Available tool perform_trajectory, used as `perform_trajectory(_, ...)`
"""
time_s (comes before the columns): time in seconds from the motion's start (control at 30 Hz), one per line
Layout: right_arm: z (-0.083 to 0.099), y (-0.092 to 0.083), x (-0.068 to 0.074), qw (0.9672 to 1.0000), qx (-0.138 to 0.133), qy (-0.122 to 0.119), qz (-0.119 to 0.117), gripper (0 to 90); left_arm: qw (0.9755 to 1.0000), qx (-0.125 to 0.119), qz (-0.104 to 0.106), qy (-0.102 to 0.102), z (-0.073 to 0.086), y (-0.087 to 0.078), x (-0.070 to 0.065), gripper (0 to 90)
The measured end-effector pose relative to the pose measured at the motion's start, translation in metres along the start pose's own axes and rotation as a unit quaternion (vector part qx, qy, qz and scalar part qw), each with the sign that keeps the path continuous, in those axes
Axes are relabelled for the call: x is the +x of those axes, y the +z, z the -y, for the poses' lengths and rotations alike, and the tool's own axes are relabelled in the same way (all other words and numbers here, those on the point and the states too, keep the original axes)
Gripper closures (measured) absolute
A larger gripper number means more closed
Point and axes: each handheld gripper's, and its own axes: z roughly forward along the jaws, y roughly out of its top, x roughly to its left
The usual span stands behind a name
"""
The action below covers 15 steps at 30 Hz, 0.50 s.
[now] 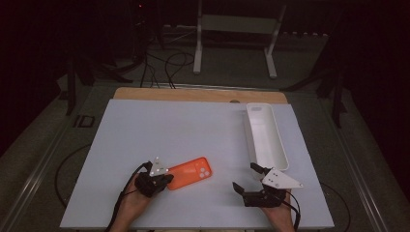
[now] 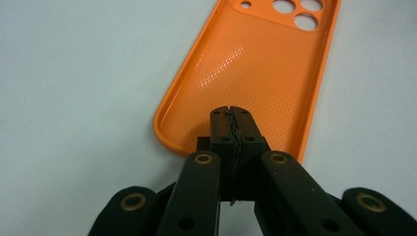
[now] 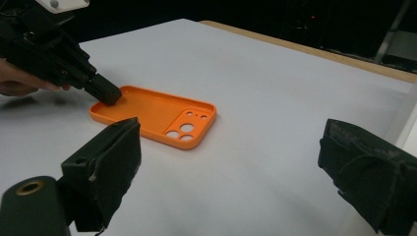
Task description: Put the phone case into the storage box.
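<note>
- left claw (image 2: 231, 114) has its two black jaws pressed together, tips meeting with nothing between them; in the left gripper view the closed tip sits inside the near end of the orange phone case (image 2: 255, 73), over its textured inner floor.
- whether the tip actually touches the floor of the case cannot be told, though in the right gripper view the same claw (image 3: 107, 94) rests at the case's (image 3: 147, 110) end wall, angled down into it.
- from the high view the left claw (image 1: 167, 179) meets the near-left end of the case (image 1: 191, 173), with the person's left hand (image 1: 133, 200) behind it and a cable trailing off toward the desk edge.
- phone case lies open side up on the white desk (image 1: 183, 130), camera cutouts at the end away from the claw, in the near-left part of the desk.
- right claw (image 1: 244, 178) is spread wide, holding nothing, and hovers over bare desk well to the right of the case; its padded jaws frame the right gripper view at either side.
- white tray (image 1: 266, 137), long and narrow, lies on the right side of the desk, its near end just beside the right claw.
- beyond the desk, a wooden edge strip (image 1: 193, 94) runs along the far side, with a dark floor, cables and a white metal frame (image 1: 237, 34) behind.
</note>
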Motion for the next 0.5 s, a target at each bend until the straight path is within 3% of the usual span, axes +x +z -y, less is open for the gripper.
perform_trajectory(0.1, 0.0, 0.0, 0.0, 1.0, 0.0, 0.0, 0.0, 9.1, 1.0, -0.005, -0.001, 0.004, 0.0, -0.001, 0.0, 89.9)
perform_trajectory(0.13, 0.0, 0.0, 0.0, 1.0, 0.002, 0.001, 0.0, 9.1, 0.9996, -0.029, 0.002, 0.002, 0.0, -0.007, 0.0, 87.9)
perform_trajectory(0.17, 0.0, 0.0, 0.0, 1.0, 0.001, 0.001, 0.0, 9.1, 0.9996, -0.029, 0.002, 0.002, 0.0, -0.007, 0.0, 85.8)
perform_trajectory(0.2, 0.0, 0.0, 0.0, 1.0, 0.001, 0.002, 0.0, 9.1, 0.9985, -0.054, 0.003, 0.004, 0.0, -0.014, 0.001, 83.4)
perform_trajectory(0.3, 0.0, 0.0, 0.0, 1.0, 0.0, 0.002, 0.0, 9.1, 0.9958, -0.092, -0.004, -0.002, 0.001, -0.025, 0.003, 73.5)
perform_trajectory(0.33, 0.001, 0.0, 0.0, 1.0, 0.0, 0.001, 0.0, 9.1, 0.9958, -0.092, -0.004, -0.002, 0.001, -0.025, 0.003, 67.2)
perform_trajectory(0.37, 0.001, 0.0, 0.0, 1.0, 0.0, 0.001, -0.001, 9.1, 0.993, -0.116, -0.018, -0.009, 0.002, -0.032, 0.005, 59.0)
perform_trajectory(0.4, 0.001, 0.0, 0.0, 1.0, 0.0, 0.001, -0.001, 9.1, 0.993, -0.116, -0.018, -0.009, 0.002, -0.032, 0.005, 53.0)
perform_trajectory(0.43, 0.001, 0.0, 0.0, 1.0, -0.001, 0.001, -0.001, 9.0, 0.9901, -0.138, -0.023, -0.015, 0.004, -0.039, 0.009, 47.5)
perform_trajectory(0.47, 0.001, 0.0, 0.0, 1.0, -0.001, 0.001, -0.001, 9.0, 0.9901, -0.138, -0.023, -0.015, 0.004, -0.039, 0.009, 41.1)
perform_trajectory(0.5, 0.001, 0.0, 0.0, 1.0, -0.002, 0.004, 0.0, 9.0, 0.9884, -0.148, -0.031, -0.017, 0.005, -0.043, 0.01, 34.4)
